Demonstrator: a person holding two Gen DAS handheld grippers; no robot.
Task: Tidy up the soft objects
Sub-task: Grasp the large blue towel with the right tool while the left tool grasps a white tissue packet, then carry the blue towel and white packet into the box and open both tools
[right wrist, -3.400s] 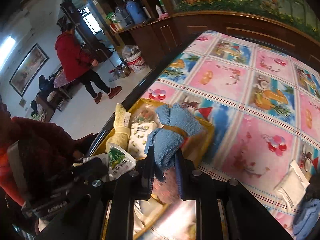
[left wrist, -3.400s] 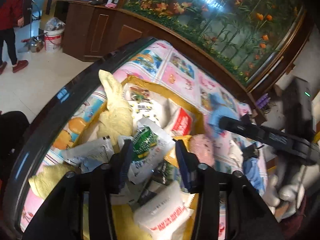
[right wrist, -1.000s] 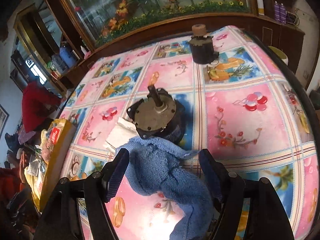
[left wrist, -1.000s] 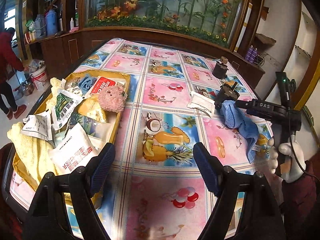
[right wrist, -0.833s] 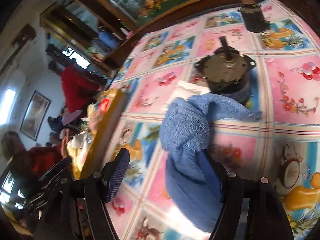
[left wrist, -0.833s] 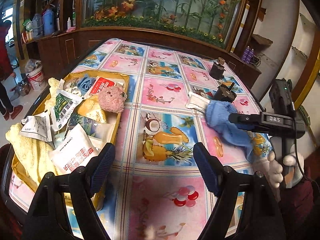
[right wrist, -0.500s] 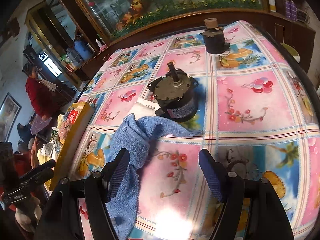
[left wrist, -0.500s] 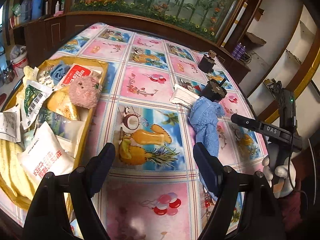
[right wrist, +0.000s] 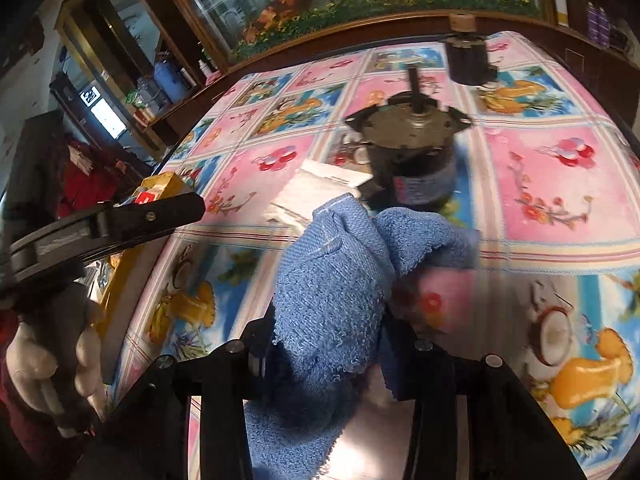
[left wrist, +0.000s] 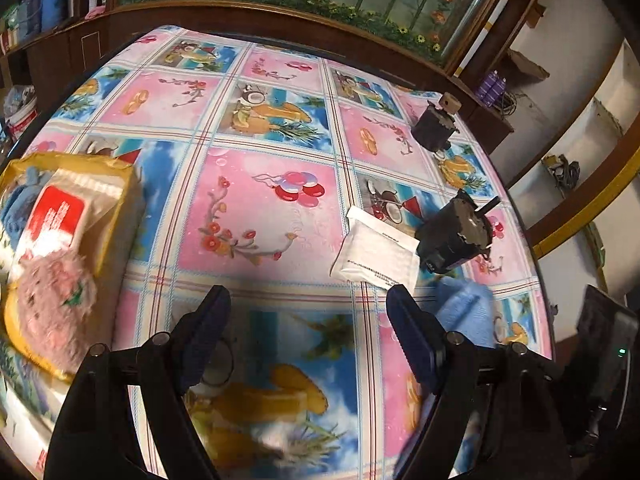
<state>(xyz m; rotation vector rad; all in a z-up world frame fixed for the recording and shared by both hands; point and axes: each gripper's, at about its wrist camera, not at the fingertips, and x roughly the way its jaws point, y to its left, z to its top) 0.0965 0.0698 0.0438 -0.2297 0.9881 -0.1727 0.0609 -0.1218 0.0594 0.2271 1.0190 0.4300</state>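
Now the right gripper (right wrist: 328,344) has closed on the blue towel (right wrist: 336,280), which it did not hold a moment ago. That towel bunches up over the flowery tablecloth (left wrist: 256,208), just in front of the dark motor (right wrist: 412,156). Over bare cloth, the left gripper (left wrist: 308,320) hangs wide open. At the left sits the yellow tray (left wrist: 120,200), holding a pink fluffy toy (left wrist: 52,300).

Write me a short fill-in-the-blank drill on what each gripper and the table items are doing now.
1. The right gripper is shut on a ____ towel.
2. The left gripper is ____ and holds nothing.
3. The white packet lies flat beside the nearer dark ____.
4. The pink plush toy sits in the ____ tray.

Missing words: blue; open; motor; yellow
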